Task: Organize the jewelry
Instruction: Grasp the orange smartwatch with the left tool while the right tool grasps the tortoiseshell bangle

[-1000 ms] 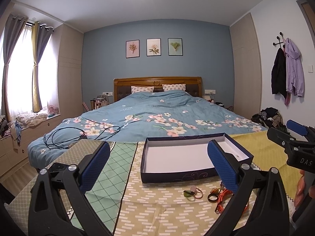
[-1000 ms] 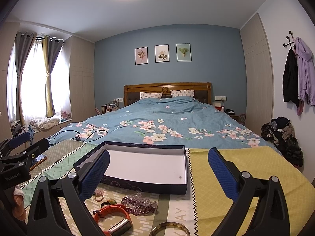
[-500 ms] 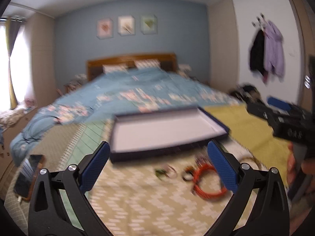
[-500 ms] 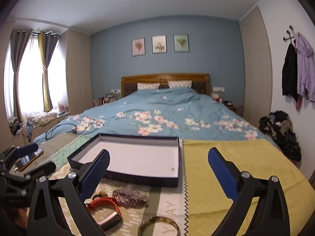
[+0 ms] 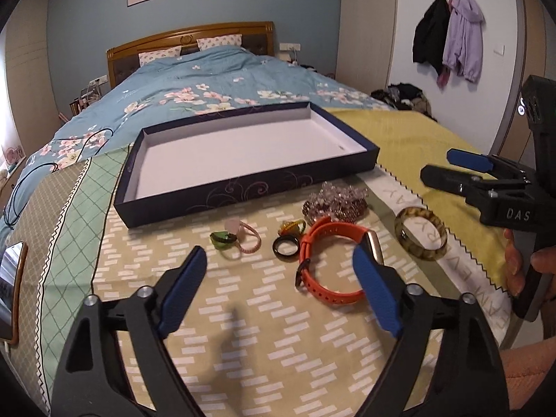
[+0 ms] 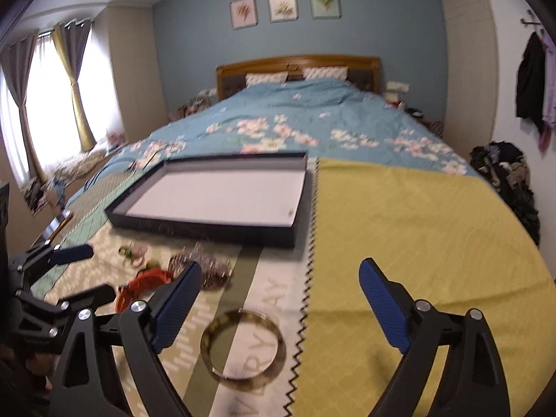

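Both claws over the cloth, near side of the tray [image 5: 222, 187], which is empty and sits at the far edge of the patterned mat. Left gripper [image 5: 279, 290]: jaws closing, nothing between the pads; the orange watch [image 5: 333, 260] lies just beyond its right pad. Right gripper [image 6: 279, 307]: jaws closing too, empty; the bangle [image 6: 243, 342] lies below and between them. Other pieces sit in a loose row near the tray: dark ring [image 5: 285, 248], pink ring [image 5: 248, 239], green piece [image 5: 222, 239], amber piece [image 5: 291, 227], bead pile [image 5: 335, 201]. My worry: small rings lie close together, so a wide closing jaw could drag a neighbour or snag the cloth; the watch strap may flop and slip; the two claws work near each other and could collide. Right view is blurred, so the small items there are hard to tell apart. I cannot resolve what the beads are, and the phone [image 5: 10, 278] is cut off at left.
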